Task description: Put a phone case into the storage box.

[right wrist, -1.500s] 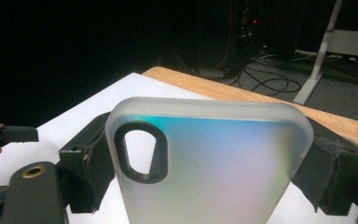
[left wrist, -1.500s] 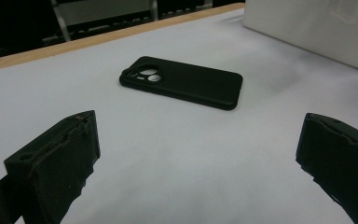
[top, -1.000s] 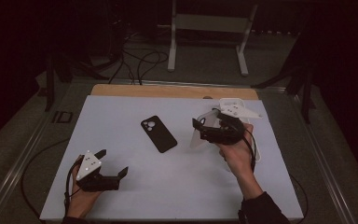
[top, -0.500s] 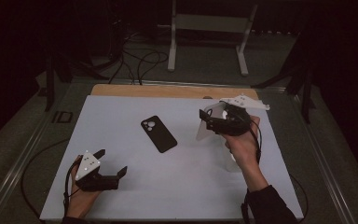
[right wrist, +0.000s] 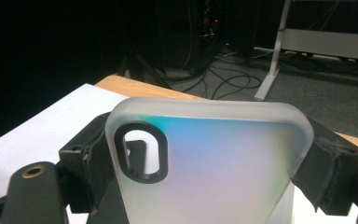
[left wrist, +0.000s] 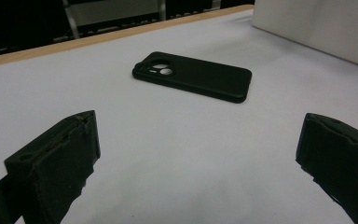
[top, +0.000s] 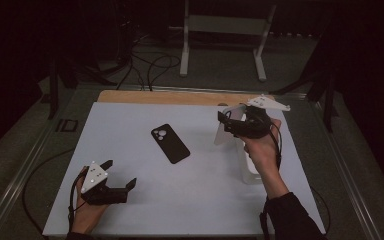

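One black phone [top: 170, 143] at frame centre, one frosted phone case [right wrist: 209, 163] clamped in right gripper [top: 228, 123], centre-right; left gripper [top: 120, 176], lower left, wide open, empty.

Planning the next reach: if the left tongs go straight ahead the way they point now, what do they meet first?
Probably the black phone lying flat on the table; the open left tongs point toward it over bare surface, though depth is uncertain.
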A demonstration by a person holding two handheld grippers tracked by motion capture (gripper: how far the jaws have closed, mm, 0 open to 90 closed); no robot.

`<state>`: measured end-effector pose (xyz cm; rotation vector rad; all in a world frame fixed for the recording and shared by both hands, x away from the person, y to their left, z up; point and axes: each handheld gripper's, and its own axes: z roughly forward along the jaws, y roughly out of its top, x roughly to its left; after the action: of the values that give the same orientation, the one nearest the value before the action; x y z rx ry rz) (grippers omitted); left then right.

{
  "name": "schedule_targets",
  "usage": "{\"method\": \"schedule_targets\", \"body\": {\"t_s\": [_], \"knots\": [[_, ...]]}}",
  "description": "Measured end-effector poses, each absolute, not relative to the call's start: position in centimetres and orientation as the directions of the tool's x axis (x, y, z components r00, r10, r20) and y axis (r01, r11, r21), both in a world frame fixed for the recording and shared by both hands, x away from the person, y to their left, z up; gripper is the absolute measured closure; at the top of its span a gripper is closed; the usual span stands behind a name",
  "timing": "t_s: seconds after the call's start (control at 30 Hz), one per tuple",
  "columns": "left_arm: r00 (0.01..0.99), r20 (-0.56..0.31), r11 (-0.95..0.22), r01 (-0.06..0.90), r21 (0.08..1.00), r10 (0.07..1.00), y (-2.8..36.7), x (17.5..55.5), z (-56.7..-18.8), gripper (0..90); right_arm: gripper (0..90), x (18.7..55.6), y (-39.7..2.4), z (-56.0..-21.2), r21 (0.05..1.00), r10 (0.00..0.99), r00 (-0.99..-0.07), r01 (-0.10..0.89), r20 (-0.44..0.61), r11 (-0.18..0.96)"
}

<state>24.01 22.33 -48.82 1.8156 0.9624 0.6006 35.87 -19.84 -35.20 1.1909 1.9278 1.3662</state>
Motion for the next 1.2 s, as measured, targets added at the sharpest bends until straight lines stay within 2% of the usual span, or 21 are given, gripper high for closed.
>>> {"method": "schedule_targets", "body": {"t_s": [1.2], "knots": [[0.563,-0.015,-0.222,0.35,0.91,0.826,22.4,24.0,-48.8,0.0,16.9,39.5,-22.5,-34.3,0.912,0.914,-0.4,0.396,0.064,0.109]]}}
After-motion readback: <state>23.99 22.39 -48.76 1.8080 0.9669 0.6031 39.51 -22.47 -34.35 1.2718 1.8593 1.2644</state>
